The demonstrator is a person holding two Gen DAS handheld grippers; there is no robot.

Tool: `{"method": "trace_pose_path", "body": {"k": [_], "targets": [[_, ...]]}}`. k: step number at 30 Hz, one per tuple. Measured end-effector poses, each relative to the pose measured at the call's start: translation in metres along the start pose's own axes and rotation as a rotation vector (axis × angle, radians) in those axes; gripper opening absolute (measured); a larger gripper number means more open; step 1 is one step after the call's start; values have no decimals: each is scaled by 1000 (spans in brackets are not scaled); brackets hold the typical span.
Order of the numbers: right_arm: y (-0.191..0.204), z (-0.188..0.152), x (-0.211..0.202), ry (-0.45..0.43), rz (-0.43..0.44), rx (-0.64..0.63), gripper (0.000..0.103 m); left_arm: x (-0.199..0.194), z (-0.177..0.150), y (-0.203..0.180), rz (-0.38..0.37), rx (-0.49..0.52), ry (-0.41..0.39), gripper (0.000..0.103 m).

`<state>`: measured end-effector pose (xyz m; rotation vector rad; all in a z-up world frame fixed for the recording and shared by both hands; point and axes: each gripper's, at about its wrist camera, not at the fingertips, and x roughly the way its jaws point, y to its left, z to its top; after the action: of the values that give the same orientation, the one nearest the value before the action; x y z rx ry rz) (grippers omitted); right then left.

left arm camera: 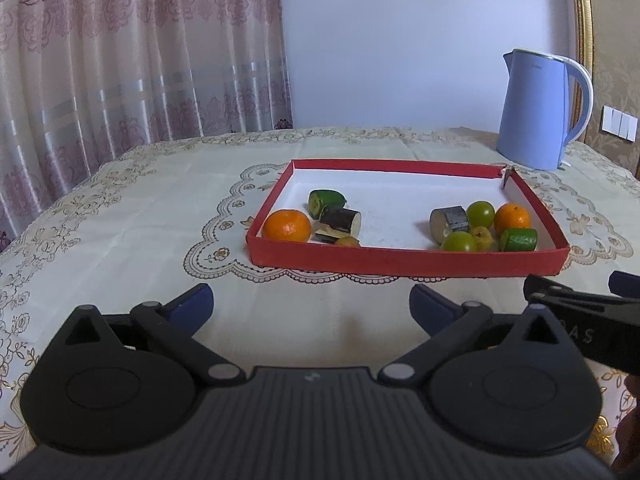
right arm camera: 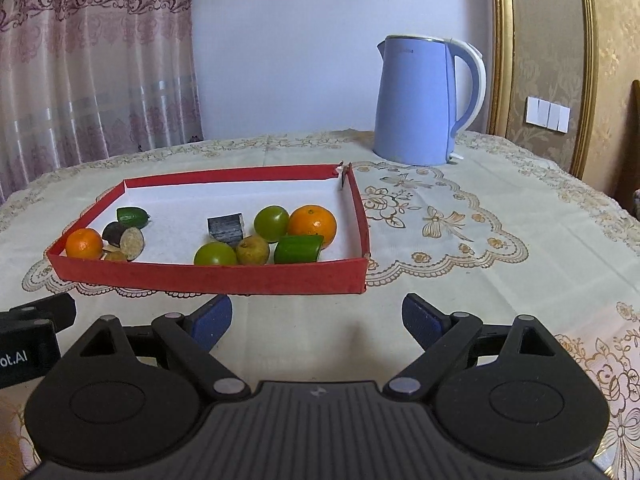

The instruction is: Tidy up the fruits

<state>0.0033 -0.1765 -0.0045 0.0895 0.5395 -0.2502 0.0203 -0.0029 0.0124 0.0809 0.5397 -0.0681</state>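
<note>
Both jaws wide, empty: left gripper, right gripper, side by side short of the tray. Fruit in two heaps at its near corners. Round, firm, likely prone to roll; best pinched across the middle, e.g. the orange. Pointing gently down over the cloth.

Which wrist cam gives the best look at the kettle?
Right wrist. The blue kettle stands whole behind the red tray, with spout, handle and base clear. Left wrist shows it whole too, but off near the right edge, so more warped.
</note>
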Motion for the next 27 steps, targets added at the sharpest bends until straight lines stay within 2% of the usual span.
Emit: {"method": "trace_pose_path", "body": {"k": [27], "targets": [[12,-1,0,-3,-14,-40,94,-8,1,-6,16,56,-36,103]]}}
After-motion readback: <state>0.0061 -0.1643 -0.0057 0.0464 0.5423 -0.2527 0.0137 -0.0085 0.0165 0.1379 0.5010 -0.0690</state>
